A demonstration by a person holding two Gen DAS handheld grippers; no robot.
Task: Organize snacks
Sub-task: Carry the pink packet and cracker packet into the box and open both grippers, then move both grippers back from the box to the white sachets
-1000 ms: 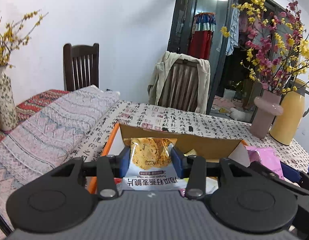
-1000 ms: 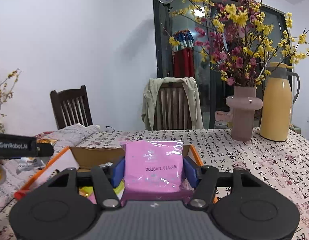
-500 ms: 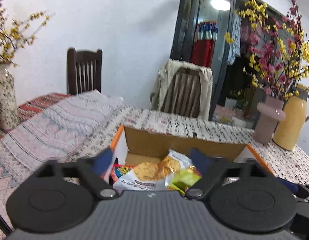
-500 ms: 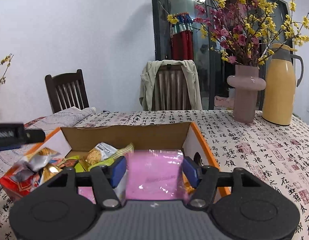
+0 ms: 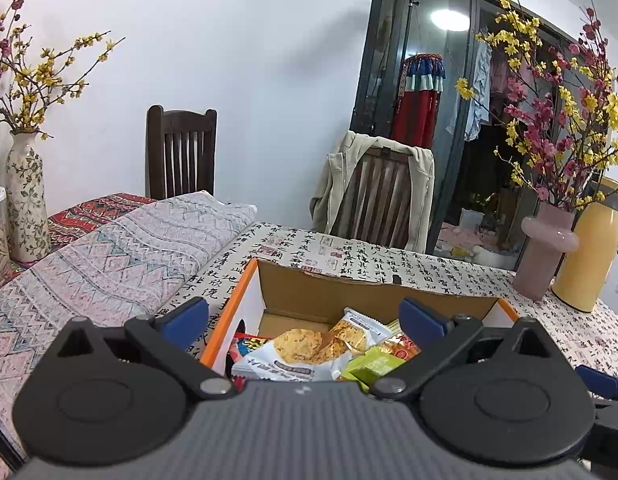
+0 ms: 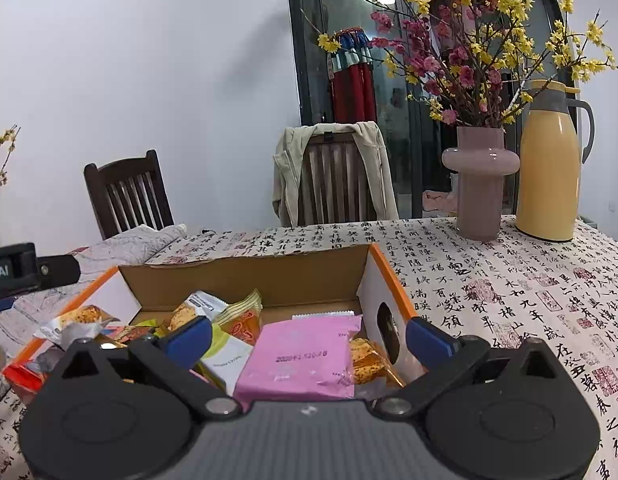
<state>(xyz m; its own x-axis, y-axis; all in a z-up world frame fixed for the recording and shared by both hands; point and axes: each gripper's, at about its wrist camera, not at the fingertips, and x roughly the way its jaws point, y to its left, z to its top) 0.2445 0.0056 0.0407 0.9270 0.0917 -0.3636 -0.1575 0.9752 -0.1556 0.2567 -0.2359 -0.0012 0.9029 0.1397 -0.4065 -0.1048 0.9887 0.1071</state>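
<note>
The left tool [image 5: 305,316] has just been opening and now gapes wide, holding nothing; the white cookie packet [image 5: 299,356] lies loose just below and ahead of it in the cardboard box [image 5: 349,294], long axis running across the jaws. The right tool [image 6: 309,330] has likewise just spread fully and is empty; the pink packet [image 6: 303,358] rests flat under it inside the box, long axis pointing away, nearer this hand.

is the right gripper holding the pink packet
No, the right gripper has just opened its jaws wide, and the pink packet lies loose in the cardboard box between them.
</note>
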